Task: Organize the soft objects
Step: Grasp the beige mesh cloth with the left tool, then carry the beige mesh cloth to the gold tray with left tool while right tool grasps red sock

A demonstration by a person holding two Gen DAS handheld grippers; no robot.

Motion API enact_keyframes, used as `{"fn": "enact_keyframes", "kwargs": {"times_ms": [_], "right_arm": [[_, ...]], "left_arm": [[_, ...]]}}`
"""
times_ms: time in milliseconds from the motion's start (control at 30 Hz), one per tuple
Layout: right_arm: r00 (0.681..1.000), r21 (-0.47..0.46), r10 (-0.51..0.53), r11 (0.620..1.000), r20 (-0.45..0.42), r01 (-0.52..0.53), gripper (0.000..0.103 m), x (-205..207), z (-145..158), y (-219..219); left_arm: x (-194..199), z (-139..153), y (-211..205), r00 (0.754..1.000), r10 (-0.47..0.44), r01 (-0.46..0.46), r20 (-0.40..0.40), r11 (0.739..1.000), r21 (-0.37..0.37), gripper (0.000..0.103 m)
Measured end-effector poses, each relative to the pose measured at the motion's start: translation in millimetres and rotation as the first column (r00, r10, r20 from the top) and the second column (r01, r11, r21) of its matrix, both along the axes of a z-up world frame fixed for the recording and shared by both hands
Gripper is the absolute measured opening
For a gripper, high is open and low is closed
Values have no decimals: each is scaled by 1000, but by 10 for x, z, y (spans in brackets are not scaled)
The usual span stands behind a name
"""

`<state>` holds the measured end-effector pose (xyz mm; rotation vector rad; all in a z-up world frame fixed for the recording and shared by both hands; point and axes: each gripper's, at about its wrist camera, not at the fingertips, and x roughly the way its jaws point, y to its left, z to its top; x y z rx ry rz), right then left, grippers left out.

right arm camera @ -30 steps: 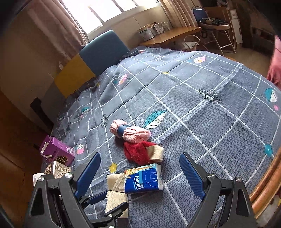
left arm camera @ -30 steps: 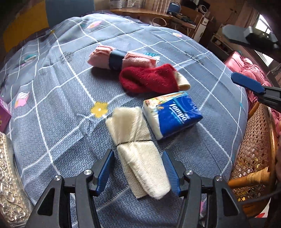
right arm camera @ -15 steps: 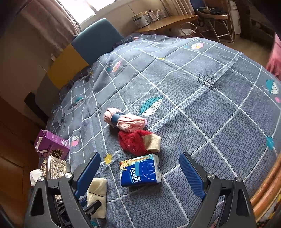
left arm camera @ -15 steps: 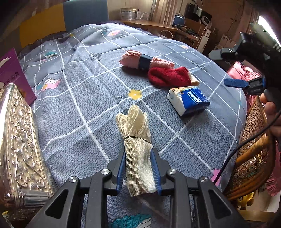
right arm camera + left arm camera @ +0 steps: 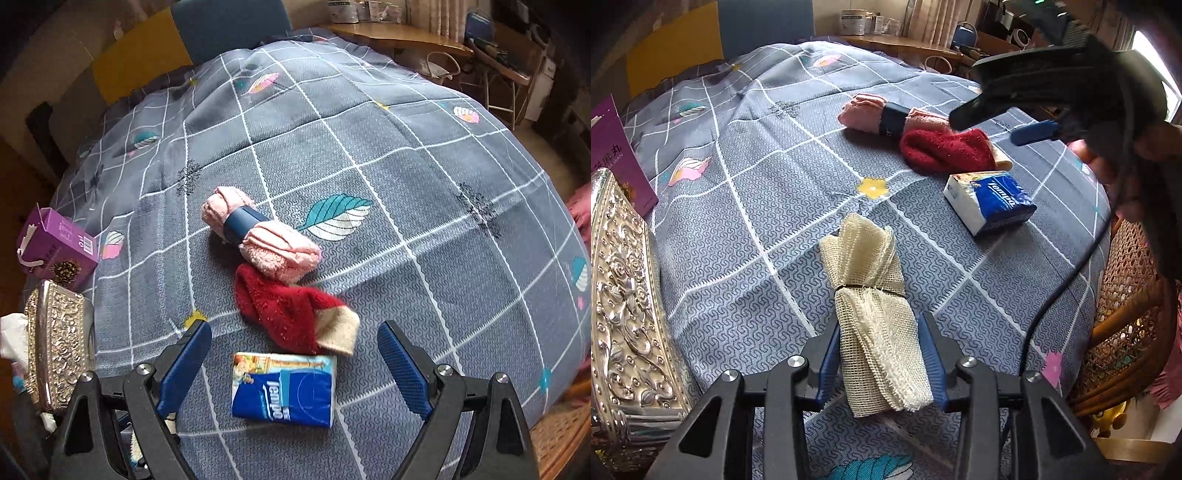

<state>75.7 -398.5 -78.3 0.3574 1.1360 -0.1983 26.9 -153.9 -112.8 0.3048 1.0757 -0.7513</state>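
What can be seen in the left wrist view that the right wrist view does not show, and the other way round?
Only the left wrist view shows the cream mesh roll whole, lying between the opening jaws of the left gripper, and the right gripper from outside, over the socks.

Only the right wrist view shows the right gripper's open jaws around the tissue pack, and the white tissue beside the silver box.

Both show the pink roll, red sock, purple box and bedspread.

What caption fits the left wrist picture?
Left gripper opening around a cream mesh cloth roll on the bedspread, near socks and tissues.
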Motion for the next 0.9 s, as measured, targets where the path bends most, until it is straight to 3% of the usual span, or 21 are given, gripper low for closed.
{"fn": "enact_keyframes", "kwargs": {"times_ms": [133, 200, 333, 433, 567, 767, 900], "right_arm": [[995, -38, 57, 997, -80, -60, 89, 208, -276, 34], [993, -65, 55, 996, -102, -62, 61, 230, -389, 55], [993, -73, 94, 992, -75, -99, 41, 238, -386, 125], [990, -74, 95, 992, -102, -103, 52, 256, -439, 125], [991, -53, 82, 995, -101, -88, 53, 254, -449, 70], [991, -67, 88, 993, -99, -94, 53, 246, -447, 75], [991, -94, 100, 990, -94, -109, 50, 253, -431, 124]], "left_arm": [[48, -30, 68, 1000, 7, -8, -30, 999, -47, 40], [83, -36, 105, 998, 19, -23, -59, 997, -76, 40], [131, -48, 167, 995, 29, -41, -99, 992, -120, 40], [149, -50, 173, 992, 40, -55, -119, 990, -132, 40], [173, -53, 130, 993, 50, -63, -111, 991, -116, 38], [96, -1, 60, 997, 47, -52, -56, 996, -78, 27], [56, 84, 54, 998, 53, -57, -47, 994, -97, 17]]}}
